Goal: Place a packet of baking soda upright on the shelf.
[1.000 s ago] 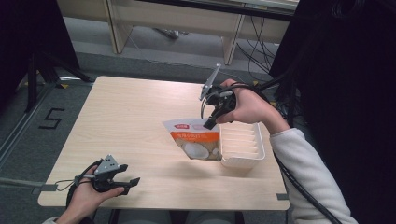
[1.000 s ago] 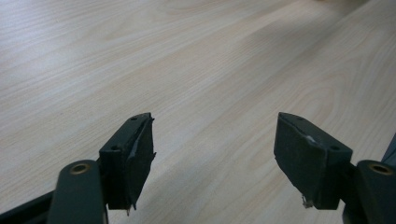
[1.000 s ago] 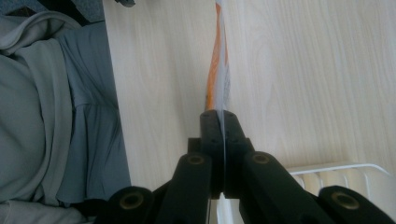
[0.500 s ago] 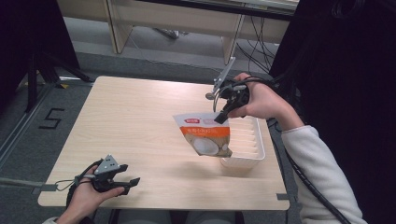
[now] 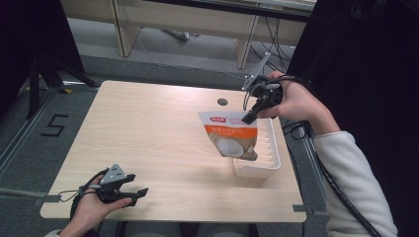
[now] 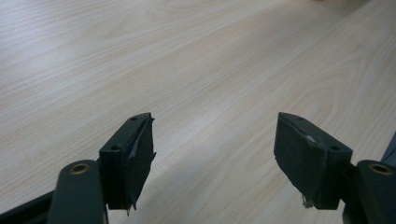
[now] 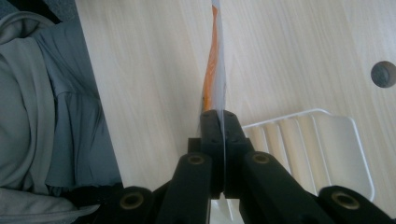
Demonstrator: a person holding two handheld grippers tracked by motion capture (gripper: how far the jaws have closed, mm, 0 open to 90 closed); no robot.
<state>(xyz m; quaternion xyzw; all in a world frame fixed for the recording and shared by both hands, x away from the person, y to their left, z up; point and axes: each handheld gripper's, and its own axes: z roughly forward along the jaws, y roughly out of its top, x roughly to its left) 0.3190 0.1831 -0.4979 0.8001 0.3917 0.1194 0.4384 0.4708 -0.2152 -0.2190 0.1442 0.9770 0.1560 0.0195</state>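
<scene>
Likely task: none is stated; judging from the layout, the snack pouch (image 5: pixel 231 139) is being placed into the white ribbed tray (image 5: pixel 272 158) (a guess from position alone).
Right tool: the right tool (image 5: pixel 249 116) has its jaws closed flat on the pouch's top edge, near one upper corner; the right gripper view looks straight along the pinched film, orange and white, edge-on (image 7: pixel 215 74).
Pouch: it hangs in the air from that pinch, tilted, with its lower corner over the tray's near end; whether it touches the tray's rim cannot be told from above.
Tray: it sits on the desk (image 5: pixel 148 133) at the right side, long axis running away from the person, and seems to hold nothing else as far as its ribs show.
Left tool: the left tool (image 5: pixel 129 192) rests low at the desk's near left corner, well apart from the pouch; its jaws stand wide apart over bare wood with nothing between them.
Done: the pouch is gripped, lifted and carried over the tray.
Left: lowering it so it lies within the tray walls, then letting the jaws part (the pouch looks nearly as wide as the tray, so it may need laying lengthwise).
Other: a small dark round hole (image 5: pixel 222 101) lies in the desk beyond the pouch.
</scene>
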